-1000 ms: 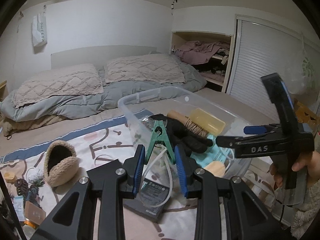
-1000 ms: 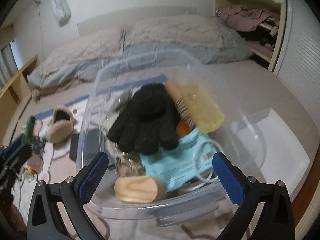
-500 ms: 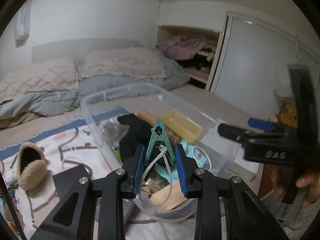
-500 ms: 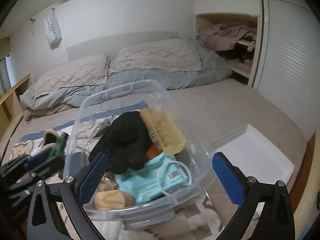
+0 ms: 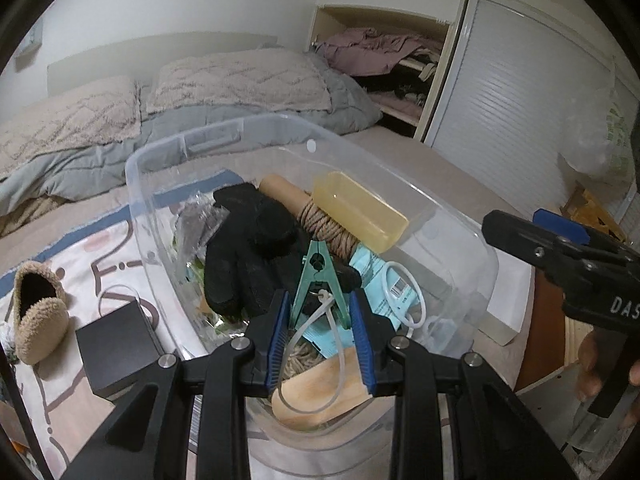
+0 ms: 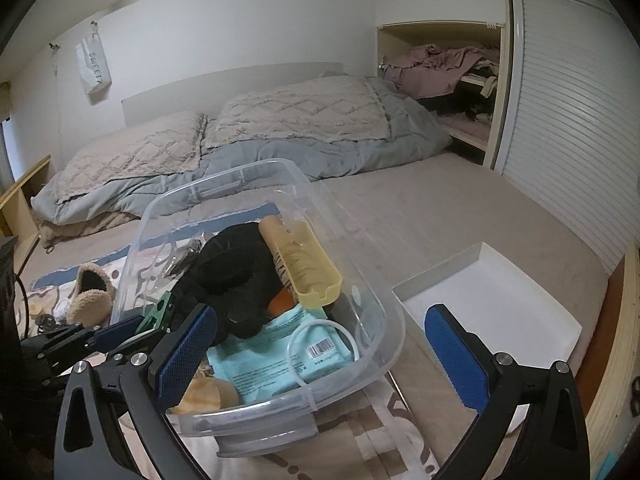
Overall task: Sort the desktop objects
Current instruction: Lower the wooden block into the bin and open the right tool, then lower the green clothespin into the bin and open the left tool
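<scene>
My left gripper (image 5: 319,320) is shut on a green clip (image 5: 318,280) with a white cord loop (image 5: 312,364) hanging from it, held over the near part of a clear plastic bin (image 5: 168,216). The bin holds a black glove (image 5: 248,256), a yellow box (image 5: 360,210), a twine spool (image 5: 324,224), a teal packet (image 5: 376,280) and a wooden piece (image 5: 320,392). In the right wrist view my right gripper (image 6: 320,352) stands wide open at the bin's (image 6: 360,268) near rim, nothing between its fingers; the left gripper (image 6: 116,332) with the clip shows at the bin's left.
A fluffy slipper (image 5: 36,316) and a black box (image 5: 116,344) lie left of the bin on a patterned cloth. A white tray (image 6: 492,308) sits right of the bin. Pillows and a grey duvet (image 6: 280,136) lie behind, with a shutter door (image 6: 568,120) at the right.
The left gripper has carried the clip from left of the bin to over its near part. The right gripper has drawn back and tilted up, still open.
</scene>
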A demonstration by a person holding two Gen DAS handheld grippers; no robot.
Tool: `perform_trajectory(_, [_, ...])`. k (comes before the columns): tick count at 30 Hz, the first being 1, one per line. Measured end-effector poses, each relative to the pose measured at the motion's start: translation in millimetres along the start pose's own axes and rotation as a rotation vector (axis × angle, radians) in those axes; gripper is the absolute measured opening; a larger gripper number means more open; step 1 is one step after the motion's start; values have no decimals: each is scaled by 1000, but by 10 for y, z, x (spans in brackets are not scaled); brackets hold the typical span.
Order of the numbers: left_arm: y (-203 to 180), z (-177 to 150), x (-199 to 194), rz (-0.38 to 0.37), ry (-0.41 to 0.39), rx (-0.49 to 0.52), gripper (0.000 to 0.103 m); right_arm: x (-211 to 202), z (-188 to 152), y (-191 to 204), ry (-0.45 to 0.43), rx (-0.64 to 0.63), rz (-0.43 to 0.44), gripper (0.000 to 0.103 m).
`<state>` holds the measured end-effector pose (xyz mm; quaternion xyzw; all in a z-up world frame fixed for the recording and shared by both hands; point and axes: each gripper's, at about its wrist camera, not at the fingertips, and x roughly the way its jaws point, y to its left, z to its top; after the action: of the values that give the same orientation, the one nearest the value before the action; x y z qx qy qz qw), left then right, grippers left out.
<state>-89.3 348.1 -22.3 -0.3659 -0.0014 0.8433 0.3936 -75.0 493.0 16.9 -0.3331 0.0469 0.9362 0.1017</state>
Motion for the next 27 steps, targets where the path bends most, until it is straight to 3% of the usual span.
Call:
perform_trajectory(8, [6,3,63,33,19,-6,32,80,-26,-39,25,4,-7,103])
perform_trajectory(10, [12,3,55,55,10,-11,66,85,-26,-39,27,3,-7,103])
perform_trajectory(11, [22,-2,40,65,-1,-15,90,87,-26,-38,28,3,-8,103])
perform_trajectory(13, [14,-14,-13,69,-42,-10,92,91,-18,-37,27,4,-8,103])
perform_trajectory(27, [-67,-32,-43,76,-50,52,92,142,-58,-64,10,29,6,103])
